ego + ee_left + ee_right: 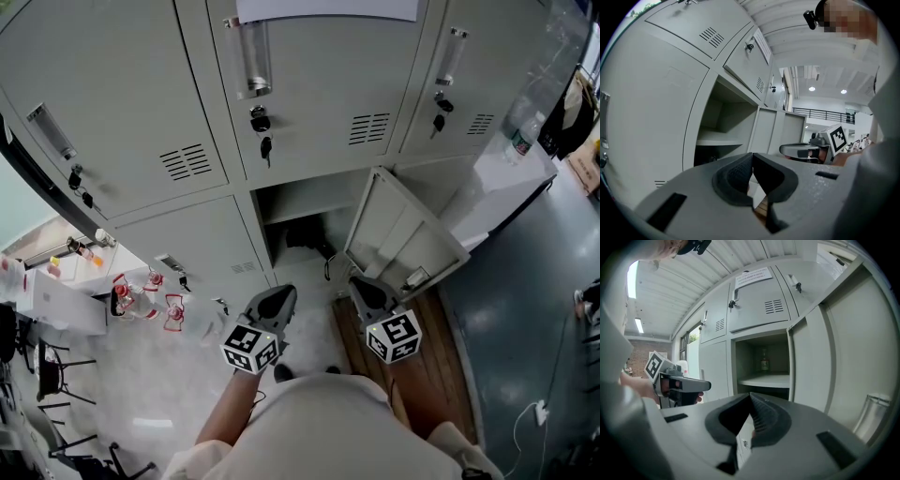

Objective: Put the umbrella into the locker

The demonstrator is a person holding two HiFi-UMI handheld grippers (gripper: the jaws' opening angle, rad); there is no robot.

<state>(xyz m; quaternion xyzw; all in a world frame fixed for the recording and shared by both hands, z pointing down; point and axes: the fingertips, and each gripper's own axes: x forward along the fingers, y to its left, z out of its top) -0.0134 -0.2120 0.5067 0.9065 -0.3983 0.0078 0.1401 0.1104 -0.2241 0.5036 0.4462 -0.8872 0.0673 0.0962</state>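
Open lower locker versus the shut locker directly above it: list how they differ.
The lower locker stands open, its door swung out to the right; the upper locker is shut. The lower locker bares a shelf inside; the upper locker shows only its door front, with a key in the lock. Both are grey metal.

The grey locker [300, 202] stands open, door [403, 234] swung right, a dark umbrella [307, 238] lying low inside it.
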